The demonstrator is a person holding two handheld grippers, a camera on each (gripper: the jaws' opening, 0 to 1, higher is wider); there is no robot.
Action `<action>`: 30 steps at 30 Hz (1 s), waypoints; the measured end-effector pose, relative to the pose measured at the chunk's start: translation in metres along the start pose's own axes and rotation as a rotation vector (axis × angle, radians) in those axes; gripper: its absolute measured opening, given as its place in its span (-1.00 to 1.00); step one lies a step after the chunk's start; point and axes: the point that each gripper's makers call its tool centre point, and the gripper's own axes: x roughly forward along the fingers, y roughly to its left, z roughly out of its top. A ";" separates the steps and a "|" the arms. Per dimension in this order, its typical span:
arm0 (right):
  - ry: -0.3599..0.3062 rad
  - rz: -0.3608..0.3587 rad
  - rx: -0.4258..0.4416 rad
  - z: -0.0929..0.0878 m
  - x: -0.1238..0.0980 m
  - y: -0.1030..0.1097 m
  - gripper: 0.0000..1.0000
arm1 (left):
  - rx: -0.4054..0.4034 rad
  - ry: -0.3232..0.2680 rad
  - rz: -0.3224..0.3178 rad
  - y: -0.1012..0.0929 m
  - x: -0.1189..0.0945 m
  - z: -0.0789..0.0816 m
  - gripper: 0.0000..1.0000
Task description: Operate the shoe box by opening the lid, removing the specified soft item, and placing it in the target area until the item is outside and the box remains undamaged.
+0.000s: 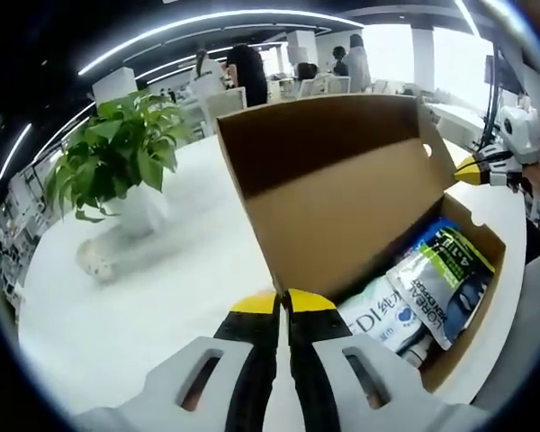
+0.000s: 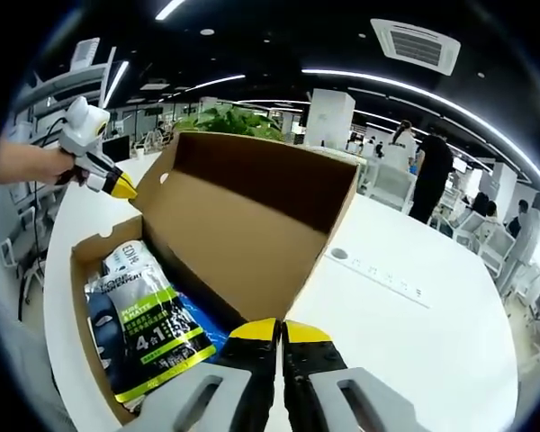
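Standing upright, the lid of the shoe box is open, and the soft packets lie inside, the box near the worktop edge. Left claw has its jaws together at the lid's corner; right claw likewise, tips pressed on the cardboard edge (possibly pinching it, I can't tell). The risk: pushing that lid back too hard could crease its hinge, or slide the box off the edge.
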 end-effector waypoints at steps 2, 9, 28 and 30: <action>0.000 0.000 0.001 0.000 0.001 -0.001 -1.00 | -0.001 0.000 0.000 0.000 0.001 0.001 -0.97; 0.001 0.001 0.005 0.002 0.003 -0.002 -1.00 | -0.001 0.003 -0.003 0.002 0.003 0.002 -0.97; 0.007 0.003 0.054 0.005 0.011 -0.008 -1.00 | -0.014 0.004 -0.008 0.007 0.012 0.007 -0.97; 0.008 0.003 0.060 0.005 0.011 -0.008 -1.00 | -0.017 0.004 -0.009 0.008 0.013 0.007 -0.97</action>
